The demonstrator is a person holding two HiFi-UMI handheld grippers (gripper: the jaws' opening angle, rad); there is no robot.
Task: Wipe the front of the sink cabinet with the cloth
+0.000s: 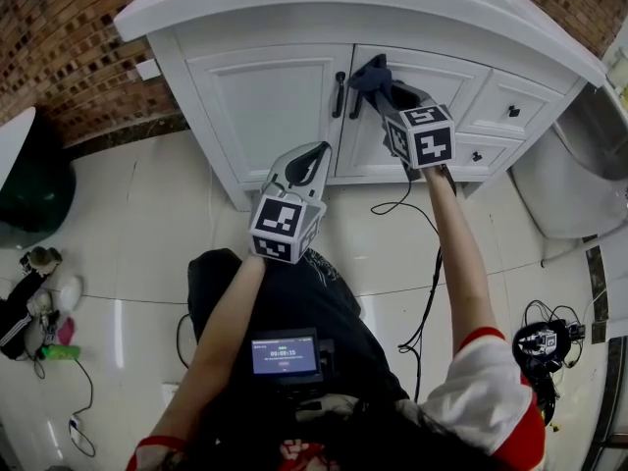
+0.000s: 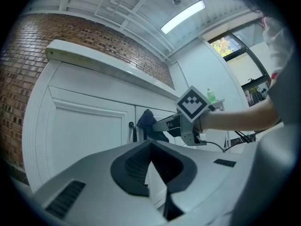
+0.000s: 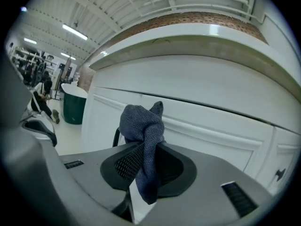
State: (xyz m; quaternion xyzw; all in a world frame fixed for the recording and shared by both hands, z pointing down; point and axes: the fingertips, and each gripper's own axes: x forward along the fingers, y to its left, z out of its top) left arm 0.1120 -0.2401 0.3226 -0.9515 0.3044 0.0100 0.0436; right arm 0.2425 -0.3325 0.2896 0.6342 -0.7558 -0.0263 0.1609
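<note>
— What surrounds the spot?
— A brick wall point(image 1: 59, 47) in mottled browns, and a glossy white tiled floor point(image 1: 128, 253).
— Anything on the left?
— A dark green tub point(image 1: 34, 180) near the wall. Farther along, a bright green object point(image 1: 59, 352) lies on the floor among small things I can't identify.
— And the right?
— A black cable point(image 1: 424, 317) trails over the floor, and a pale rounded fixture point(image 1: 574, 180) stands there. Overhead, a strip light point(image 2: 183, 17) glows.
</note>
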